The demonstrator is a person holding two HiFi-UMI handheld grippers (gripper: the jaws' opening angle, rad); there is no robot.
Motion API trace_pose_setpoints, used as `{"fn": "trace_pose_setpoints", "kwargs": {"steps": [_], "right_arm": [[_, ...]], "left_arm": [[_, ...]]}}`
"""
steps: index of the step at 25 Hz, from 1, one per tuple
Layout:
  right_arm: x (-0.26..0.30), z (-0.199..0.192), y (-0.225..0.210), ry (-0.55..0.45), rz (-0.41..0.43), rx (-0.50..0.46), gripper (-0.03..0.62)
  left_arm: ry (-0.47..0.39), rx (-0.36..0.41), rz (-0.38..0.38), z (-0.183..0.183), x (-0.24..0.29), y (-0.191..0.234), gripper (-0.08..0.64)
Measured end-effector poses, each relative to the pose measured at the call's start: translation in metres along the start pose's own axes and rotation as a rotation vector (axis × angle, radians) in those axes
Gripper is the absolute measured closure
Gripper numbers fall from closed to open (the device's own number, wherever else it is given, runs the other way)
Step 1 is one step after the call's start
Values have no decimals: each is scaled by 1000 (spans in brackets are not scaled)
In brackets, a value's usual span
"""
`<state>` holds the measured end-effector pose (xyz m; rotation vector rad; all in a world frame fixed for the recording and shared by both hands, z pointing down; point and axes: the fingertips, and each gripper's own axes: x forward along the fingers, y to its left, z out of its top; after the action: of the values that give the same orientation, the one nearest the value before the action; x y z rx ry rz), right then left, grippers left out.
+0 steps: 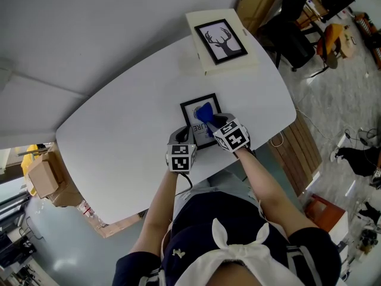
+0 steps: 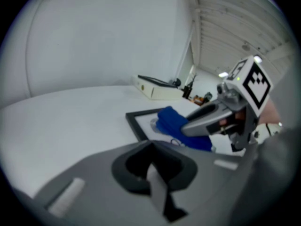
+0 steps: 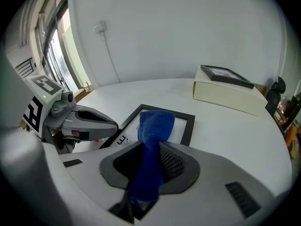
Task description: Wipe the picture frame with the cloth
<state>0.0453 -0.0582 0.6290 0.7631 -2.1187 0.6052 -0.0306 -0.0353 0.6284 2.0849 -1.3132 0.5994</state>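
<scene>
Clamping the blue cloth (image 3: 155, 126) in its fingers, the right gripper (image 1: 212, 121) presses it onto the black picture frame (image 1: 191, 111), which lies flat on the counter (image 1: 119, 142). The left gripper (image 1: 181, 134), fingers closed on nothing, sits at the frame's near-left corner, probably steadying it.

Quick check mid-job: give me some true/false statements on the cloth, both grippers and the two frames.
1. The right gripper is shut on the blue cloth. True.
2. The cloth rests on the deer frame. False: it rests on the near frame, in front of the person.
3. The left gripper grips a second cloth. False: nothing sits between its jaws.
4. The deer frame lies on a cream box at the table's far side. True.
</scene>
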Motion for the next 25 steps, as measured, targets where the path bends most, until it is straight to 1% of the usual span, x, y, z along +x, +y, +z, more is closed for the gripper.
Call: {"fn": "trace_pose_setpoints", "kwargs": {"steps": [10, 17, 25], "right_arm": [[-9, -3, -16, -12, -35, 66, 497], [-13, -7, -16, -17, -24, 93, 499], [-17, -15, -9, -19, -7, 104, 499]], "left_arm": [[2, 14, -5, 0, 0, 1, 558], [1, 36, 11, 0, 0, 0, 558], [1, 35, 8, 0, -1, -1, 558]]}}
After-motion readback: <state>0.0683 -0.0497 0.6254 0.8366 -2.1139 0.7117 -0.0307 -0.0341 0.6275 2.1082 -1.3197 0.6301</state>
